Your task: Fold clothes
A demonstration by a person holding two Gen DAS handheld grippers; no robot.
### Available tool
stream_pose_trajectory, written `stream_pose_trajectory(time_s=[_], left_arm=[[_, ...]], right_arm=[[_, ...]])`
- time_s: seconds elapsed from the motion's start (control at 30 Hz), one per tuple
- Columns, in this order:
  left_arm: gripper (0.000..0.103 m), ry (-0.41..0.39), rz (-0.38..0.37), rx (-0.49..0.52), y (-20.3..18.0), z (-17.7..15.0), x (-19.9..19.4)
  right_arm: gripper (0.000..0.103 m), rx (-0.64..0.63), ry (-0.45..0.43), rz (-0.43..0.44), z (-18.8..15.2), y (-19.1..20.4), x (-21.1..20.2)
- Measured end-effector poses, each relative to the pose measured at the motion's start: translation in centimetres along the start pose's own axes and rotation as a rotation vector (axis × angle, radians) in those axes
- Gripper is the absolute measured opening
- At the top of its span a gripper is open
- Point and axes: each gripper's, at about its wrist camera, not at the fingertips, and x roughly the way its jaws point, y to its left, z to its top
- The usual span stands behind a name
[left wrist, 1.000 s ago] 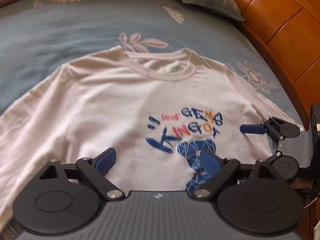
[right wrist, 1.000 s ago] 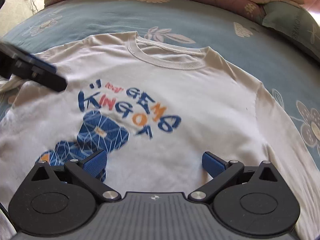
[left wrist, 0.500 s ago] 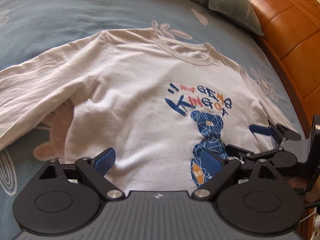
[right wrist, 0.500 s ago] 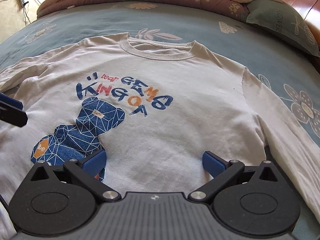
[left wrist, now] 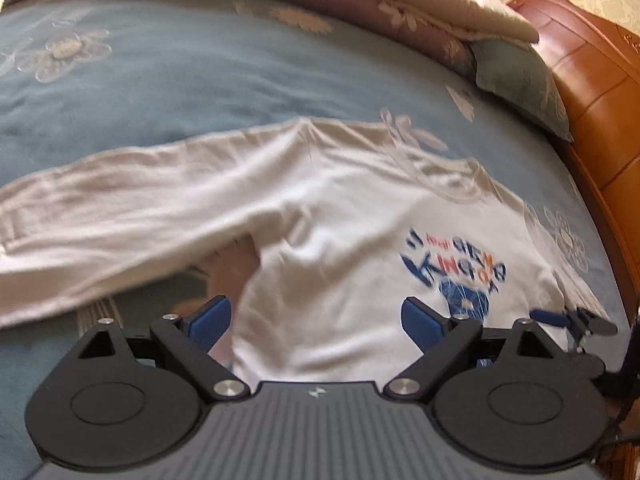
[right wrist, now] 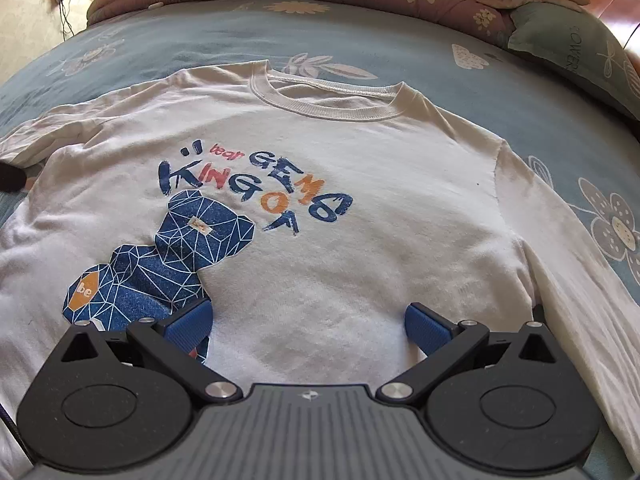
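White shirt (right wrist: 360, 168) lies flat on the bed (right wrist: 200, 40); both grippers' jaws spread wide, holding nothing

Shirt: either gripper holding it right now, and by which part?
Nothing is held. Left gripper and right gripper both hover open over the white shirt, which lies flat on the bed.

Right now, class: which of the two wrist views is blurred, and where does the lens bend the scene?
Left wrist view: motion-blurred, the shirt print smeared. Right wrist view: sharp, print lettering readable. Both: fisheye curves the bedspread edges; soft daylight, no harsh glare.
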Motion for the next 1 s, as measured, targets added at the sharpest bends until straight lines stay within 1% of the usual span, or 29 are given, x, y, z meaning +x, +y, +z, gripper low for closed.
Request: stream_pose_trajectory(time_s=[0.03,0.07,0.17,0.23,0.27,0.37,0.4,0.43,0.47,0.6,0.67,0.73,0.83,0.93,1.0], left_arm=[[0.092,-0.038,0.017,-0.016,0.7,0.8,-0.2],[0.092,-0.057,0.021,-0.037,1.5,1.7,-0.2],[0.091,-0.097,0.032,-0.133,4.5,3.7,1.1],[0.09,-0.118,0.055,-0.17,6.3,4.7,2.1],[0.09,-0.127,0.055,-0.181,7.1,5.2,2.4],[0.089,-0.133,0.074,-0.207,9.1,6.3,3.1],[0.088,-0.12,0.071,-0.209,9.6,6.4,3.3],[0.083,-0.105,0.067,-0.21,10.1,6.5,3.5],[0.081,-0.083,0.049,-0.207,10.3,6.7,3.7],[0.081,0.024,-0.085,-0.16,10.0,6.7,5.2],[0.081,0.085,-0.109,-0.14,9.8,6.7,6.7],[0.081,0.071,-0.105,-0.097,10.0,7.0,7.4],[0.08,0.056,-0.009,0.051,9.7,8.6,8.4],[0.08,0.077,0.008,0.102,9.3,10.0,9.0],[0.078,0.078,0.045,0.163,8.3,10.6,8.4]], right_arm=[[0.103,-0.001,0.003,0.0,0.0,0.0,0.0],[0.103,-0.001,0.007,0.0,0.1,0.0,0.0],[0.103,-0.006,0.014,0.003,0.2,0.0,0.1],[0.103,-0.011,0.016,0.005,0.2,0.0,0.1],[0.103,-0.011,0.017,0.005,0.2,0.0,0.1],[0.103,-0.014,0.016,0.007,0.2,-0.1,0.1],[0.103,-0.014,0.014,0.007,0.2,-0.1,0.1],[0.103,-0.014,0.013,0.007,0.2,-0.1,0.1],[0.103,-0.014,0.011,0.006,0.2,-0.1,0.1],[0.103,-0.011,0.01,0.0,0.2,0.1,0.1],[0.103,-0.011,0.012,-0.001,0.2,0.1,0.1],[0.103,-0.011,0.016,-0.002,0.2,0.2,0.1],[0.103,-0.01,0.019,-0.002,0.3,0.2,0.2],[0.103,-0.009,0.016,-0.003,0.3,0.2,0.2],[0.103,-0.004,0.016,-0.007,0.3,0.2,0.2]])
